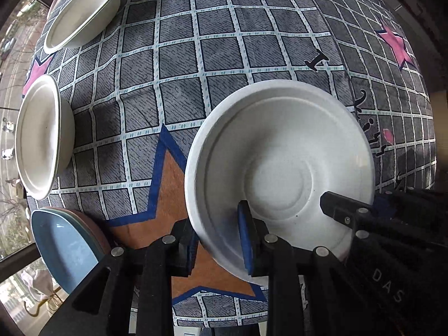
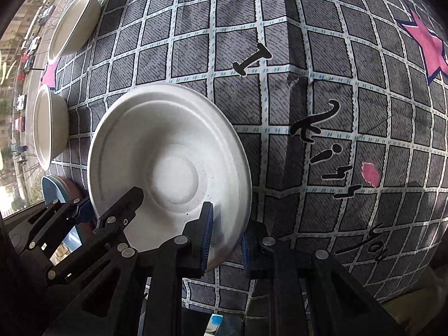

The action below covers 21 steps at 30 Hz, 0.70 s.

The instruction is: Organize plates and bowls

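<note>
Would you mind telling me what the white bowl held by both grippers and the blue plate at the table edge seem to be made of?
White bowl: probably moulded paper pulp or fibre, matte and slightly grainy, with soft pressed rings and a thin rim. Blue plate: likely glazed ceramic or hard plastic; it is smooth and glossy and shows a bright reflection. It sits on a reddish-brown plate, whose material is hard to judge.

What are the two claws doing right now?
Left gripper: closed on the white bowl, gripping its rim.
Right gripper: closed on the same bowl's rim.
</note>
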{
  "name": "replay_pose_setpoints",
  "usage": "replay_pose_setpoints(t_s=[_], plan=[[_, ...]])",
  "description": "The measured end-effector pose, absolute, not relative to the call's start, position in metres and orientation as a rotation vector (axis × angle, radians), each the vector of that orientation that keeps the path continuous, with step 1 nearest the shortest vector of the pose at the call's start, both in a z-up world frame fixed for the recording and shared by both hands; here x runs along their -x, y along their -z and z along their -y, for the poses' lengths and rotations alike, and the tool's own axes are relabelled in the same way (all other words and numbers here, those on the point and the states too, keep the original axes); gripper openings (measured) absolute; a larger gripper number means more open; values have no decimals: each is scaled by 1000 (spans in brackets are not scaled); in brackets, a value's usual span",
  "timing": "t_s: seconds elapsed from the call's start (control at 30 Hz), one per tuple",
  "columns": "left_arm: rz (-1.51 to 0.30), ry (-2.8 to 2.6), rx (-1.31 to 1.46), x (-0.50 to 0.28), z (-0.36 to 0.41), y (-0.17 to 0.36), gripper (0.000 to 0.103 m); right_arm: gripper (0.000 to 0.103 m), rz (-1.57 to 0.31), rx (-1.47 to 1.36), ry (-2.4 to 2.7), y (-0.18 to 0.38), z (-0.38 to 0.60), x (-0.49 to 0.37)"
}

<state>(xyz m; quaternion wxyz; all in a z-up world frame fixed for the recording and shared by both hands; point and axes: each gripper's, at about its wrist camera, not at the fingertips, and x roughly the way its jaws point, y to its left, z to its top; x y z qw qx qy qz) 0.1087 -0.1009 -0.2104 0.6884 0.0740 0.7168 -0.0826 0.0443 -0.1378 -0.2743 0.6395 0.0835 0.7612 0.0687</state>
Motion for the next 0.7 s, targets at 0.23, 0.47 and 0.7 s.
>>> replay_pose_setpoints(t_s=[0.23, 0.47, 0.7], plan=[[-1599, 288, -247, -47, 135, 213, 27, 20, -1745, -226, -82, 272, 156, 4], [-1559, 296, -321, 0, 189, 196, 73, 20, -1709, -203, -12, 270, 192, 60], [-1518, 287, -300, 7, 165, 173, 81, 85, -1611, -235, 50, 231, 236, 62]])
